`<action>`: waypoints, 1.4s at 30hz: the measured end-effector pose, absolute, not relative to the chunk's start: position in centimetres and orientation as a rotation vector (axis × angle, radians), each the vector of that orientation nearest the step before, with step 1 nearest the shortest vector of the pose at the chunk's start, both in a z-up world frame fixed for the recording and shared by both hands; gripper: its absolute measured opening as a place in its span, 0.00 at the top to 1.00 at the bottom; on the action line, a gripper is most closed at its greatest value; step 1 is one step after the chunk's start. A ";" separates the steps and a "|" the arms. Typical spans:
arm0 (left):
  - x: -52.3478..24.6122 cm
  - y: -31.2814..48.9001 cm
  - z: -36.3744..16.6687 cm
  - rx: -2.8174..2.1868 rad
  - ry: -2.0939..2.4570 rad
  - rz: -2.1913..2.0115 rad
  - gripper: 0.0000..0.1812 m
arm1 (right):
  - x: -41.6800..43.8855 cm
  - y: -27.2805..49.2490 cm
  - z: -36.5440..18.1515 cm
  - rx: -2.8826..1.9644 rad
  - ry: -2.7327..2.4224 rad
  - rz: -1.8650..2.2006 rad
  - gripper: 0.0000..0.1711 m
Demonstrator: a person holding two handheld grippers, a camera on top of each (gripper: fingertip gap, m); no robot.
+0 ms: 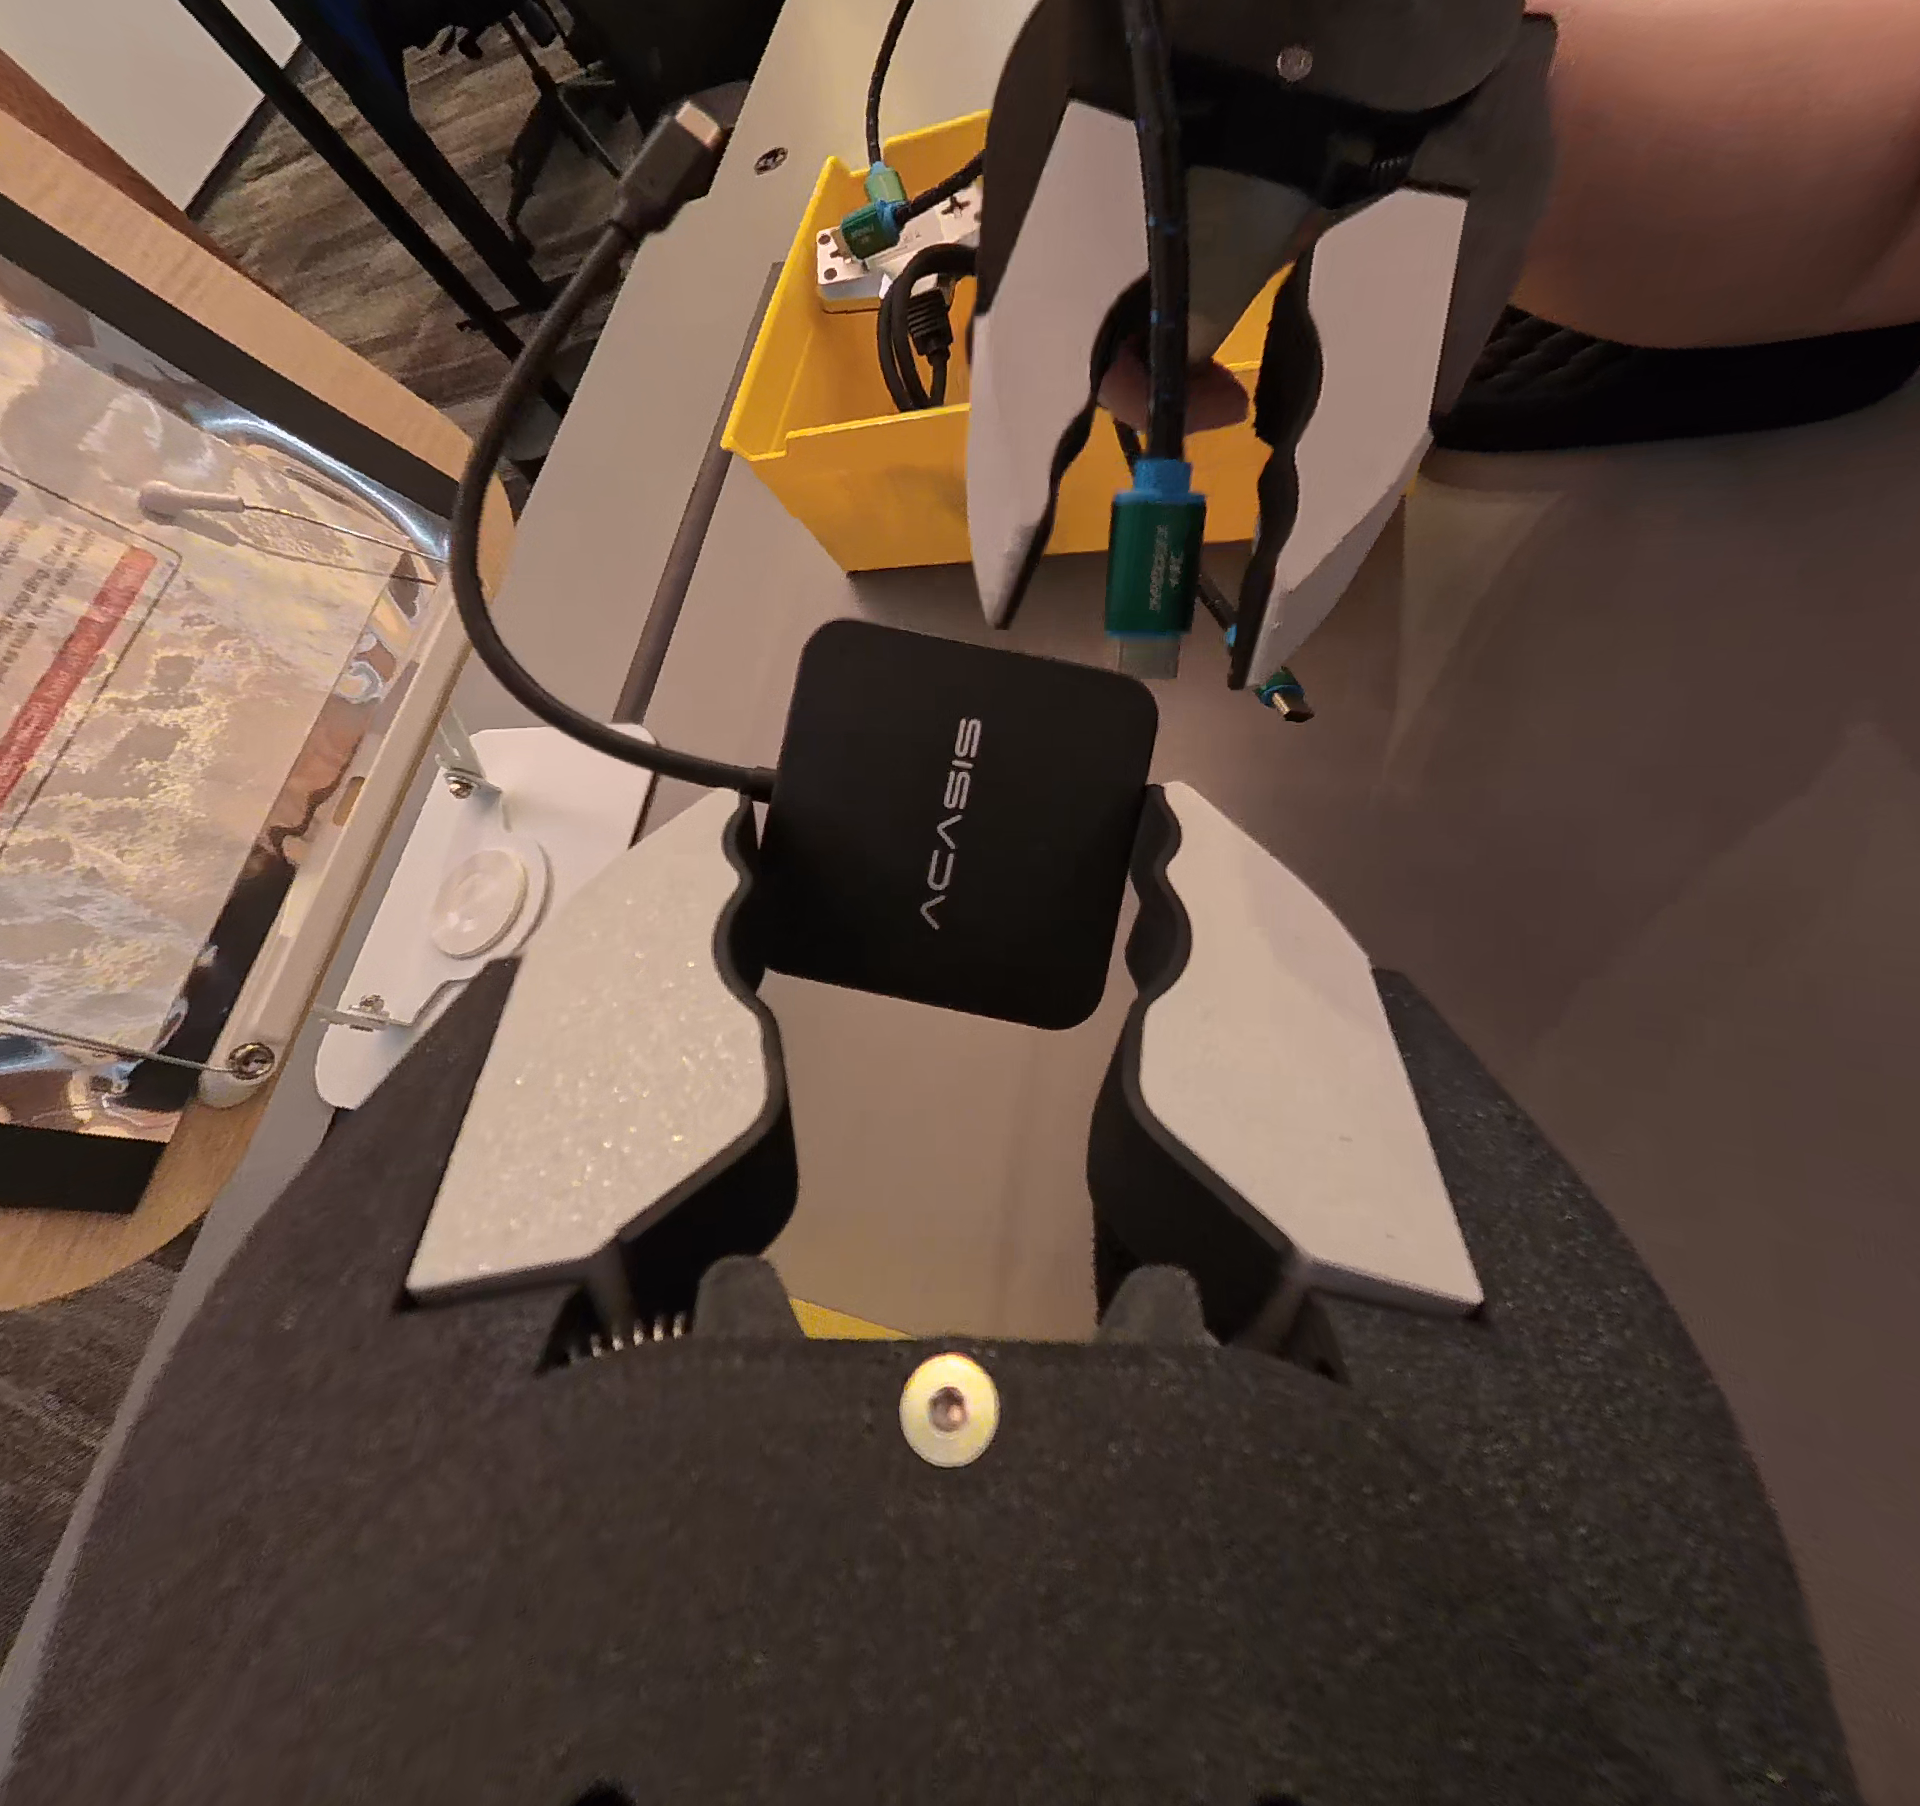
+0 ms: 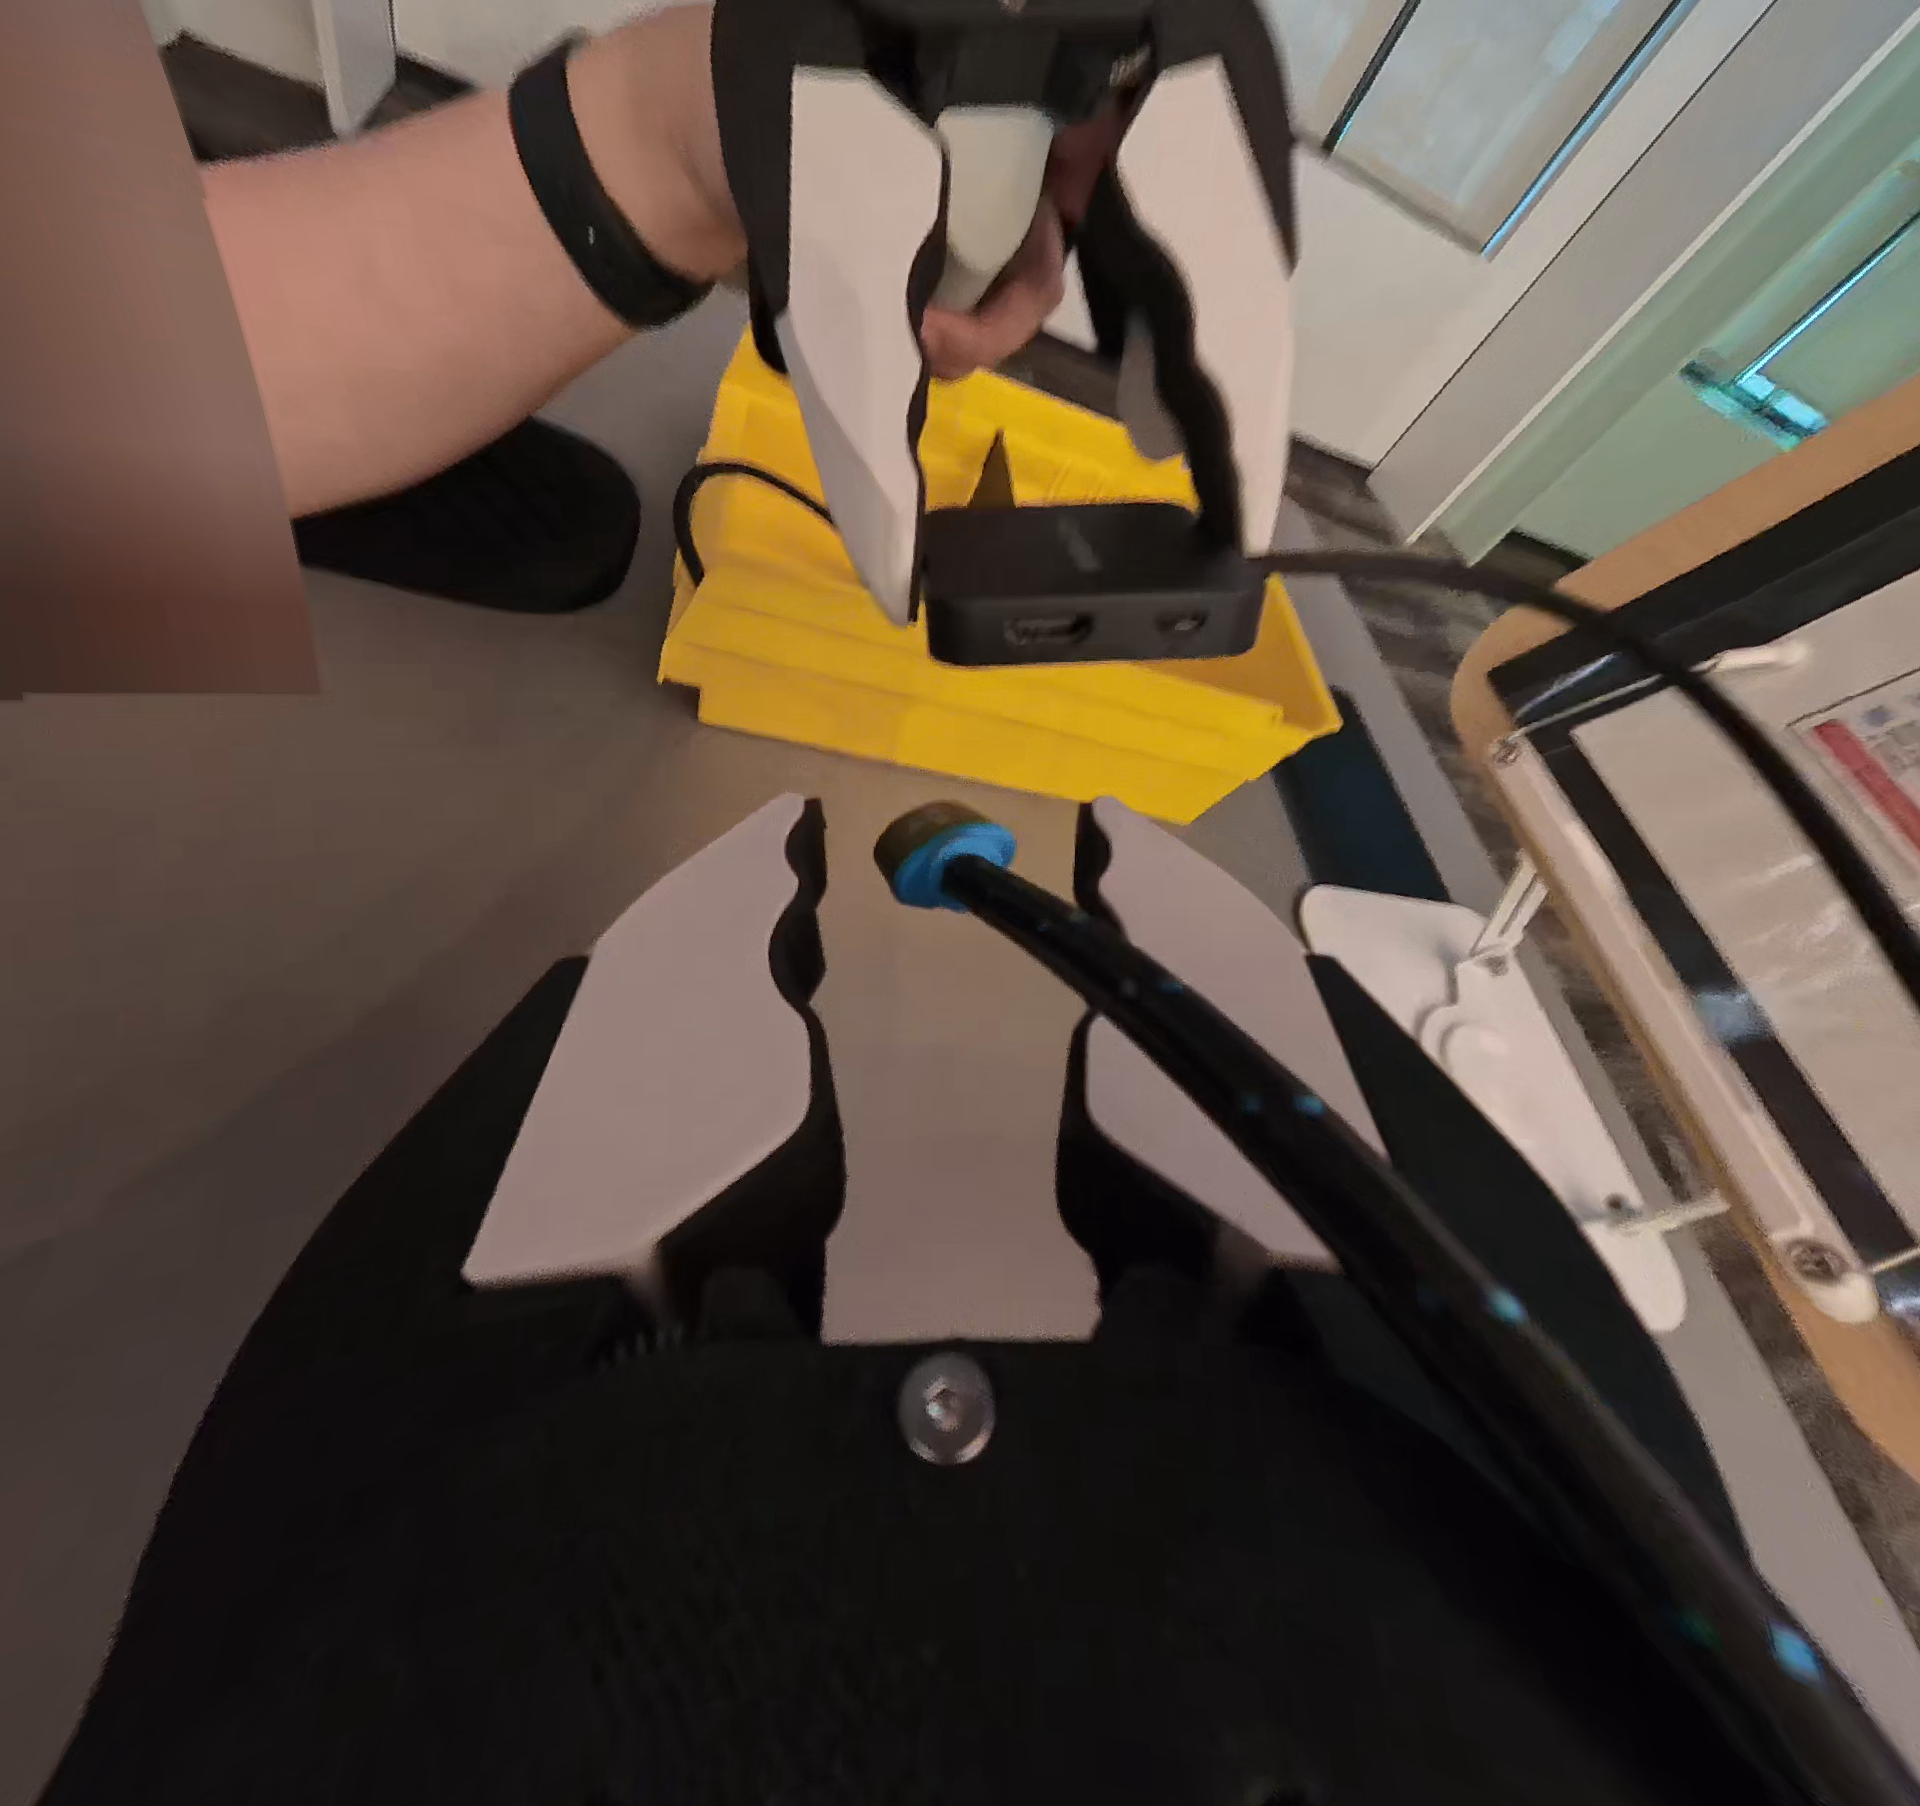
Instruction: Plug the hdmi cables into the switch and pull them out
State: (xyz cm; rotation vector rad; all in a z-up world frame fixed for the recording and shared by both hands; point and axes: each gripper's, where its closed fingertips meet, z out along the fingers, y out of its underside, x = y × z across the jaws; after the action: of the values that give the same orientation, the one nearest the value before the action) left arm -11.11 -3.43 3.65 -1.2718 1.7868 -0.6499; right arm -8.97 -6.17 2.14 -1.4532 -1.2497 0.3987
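HDMI switch (image 1: 956, 821) sits clamped between my left gripper's (image 1: 951, 826) fingertips, ports facing right. My right gripper (image 2: 948, 842) is spread wide; the HDMI plug (image 1: 1148, 561) hangs loose between its fingers, ungripped. I should grip the shell squarely before aligning.

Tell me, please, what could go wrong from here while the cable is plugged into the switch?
1. The right claw is open around the black braided cable with the green metal plug, so the plug hangs loosely and may swing off line from the port.
2. The left claw pinches only the edges of the flat black square switch; a push from the plug could twist it or make it slip.
3. The open yellow plastic bin stands close behind and could be knocked.
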 end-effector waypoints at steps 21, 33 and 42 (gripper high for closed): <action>-12.2 -2.0 4.4 -1.296 1.723 -0.622 0.62 | -8.6 -3.4 -6.6 -1.783 -1.320 0.362 0.95; -11.7 -2.5 4.2 -1.284 1.744 -0.643 0.62 | -7.2 -4.2 -12.0 -1.824 -1.649 0.157 0.82; -11.7 -2.6 4.5 -1.274 1.740 -0.649 0.62 | -7.5 -5.0 -12.1 -1.918 -1.615 0.359 0.89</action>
State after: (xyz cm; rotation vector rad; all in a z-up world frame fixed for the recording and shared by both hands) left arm -11.73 -2.61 4.49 -1.2743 1.7397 -0.6488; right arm -7.54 -4.96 -12.05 -1.9178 -1.6148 0.3588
